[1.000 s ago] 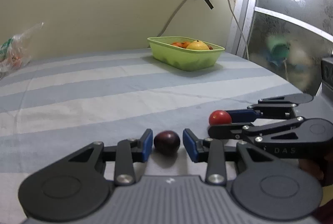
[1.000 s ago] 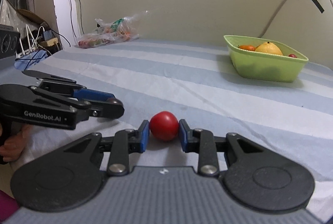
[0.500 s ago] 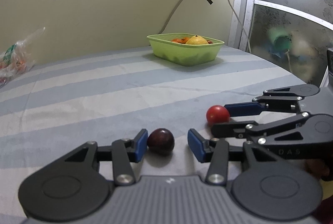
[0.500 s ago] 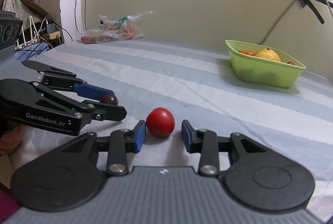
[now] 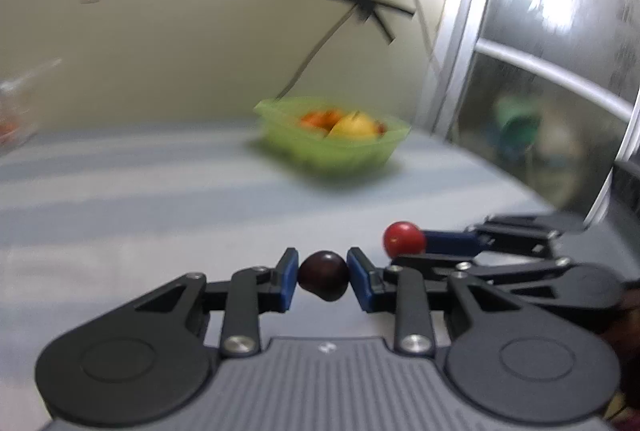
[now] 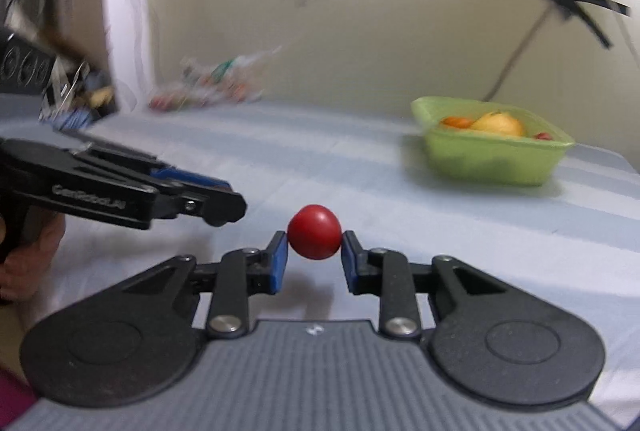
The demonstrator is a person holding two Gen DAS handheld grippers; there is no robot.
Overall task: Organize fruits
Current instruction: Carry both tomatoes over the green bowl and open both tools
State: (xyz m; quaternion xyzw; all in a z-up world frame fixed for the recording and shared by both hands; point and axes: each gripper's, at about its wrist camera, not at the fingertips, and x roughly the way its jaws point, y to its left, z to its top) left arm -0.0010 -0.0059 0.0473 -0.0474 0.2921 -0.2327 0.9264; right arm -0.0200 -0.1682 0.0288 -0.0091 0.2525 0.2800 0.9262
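My left gripper (image 5: 323, 281) is shut on a dark purple plum (image 5: 324, 275) and holds it above the striped cloth. My right gripper (image 6: 314, 255) is shut on a small red tomato (image 6: 315, 237), also lifted off the cloth. The tomato (image 5: 403, 239) and right gripper also show at the right in the left wrist view. The left gripper (image 6: 224, 205) shows at the left in the right wrist view; its plum is hidden there. A green tub (image 5: 334, 147) with a yellow fruit and orange fruits stands at the far side; it also shows in the right wrist view (image 6: 492, 155).
A blue and white striped cloth (image 5: 160, 199) covers the table. A clear plastic bag of produce (image 6: 212, 87) lies at the far left by the wall. A cable (image 6: 516, 59) hangs down the wall behind the tub. A glass door (image 5: 552, 79) stands at the right.
Both grippers closed on their fruits and lifted them off the cloth. The views are now blurred by motion and the tub looks nearer.
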